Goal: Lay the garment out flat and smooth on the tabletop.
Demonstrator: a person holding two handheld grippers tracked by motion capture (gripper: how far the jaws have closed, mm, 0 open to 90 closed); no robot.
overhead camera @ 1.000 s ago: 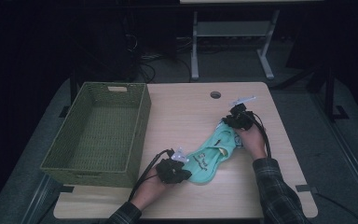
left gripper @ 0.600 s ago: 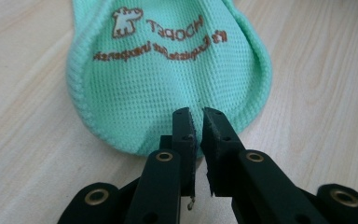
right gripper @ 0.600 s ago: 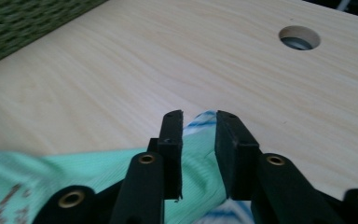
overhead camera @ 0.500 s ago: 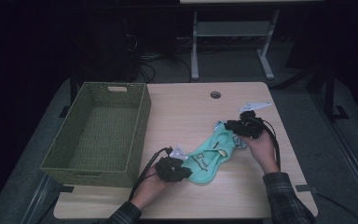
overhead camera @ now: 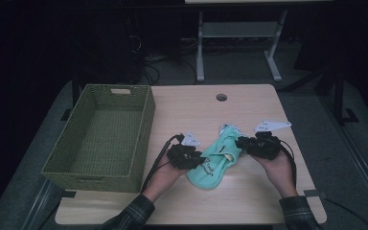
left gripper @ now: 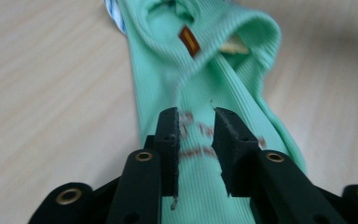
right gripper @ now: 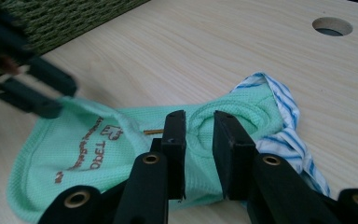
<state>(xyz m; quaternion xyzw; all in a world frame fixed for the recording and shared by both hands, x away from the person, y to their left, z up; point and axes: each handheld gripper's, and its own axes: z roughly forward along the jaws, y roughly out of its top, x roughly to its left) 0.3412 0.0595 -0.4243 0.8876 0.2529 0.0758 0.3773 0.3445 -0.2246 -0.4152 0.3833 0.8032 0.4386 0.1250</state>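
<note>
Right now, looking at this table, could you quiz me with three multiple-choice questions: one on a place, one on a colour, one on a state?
1. Where is the basket? A left part of the table B right part C on the floor
2. What colour is the garment between the hands? A red B mint green C black
3. What is in the basket? A clothes B nothing C tools

Answers: 1 A, the high view shows it at the table's left. 2 B, mint green ribbed cloth. 3 B, its woven floor lies bare.
</note>
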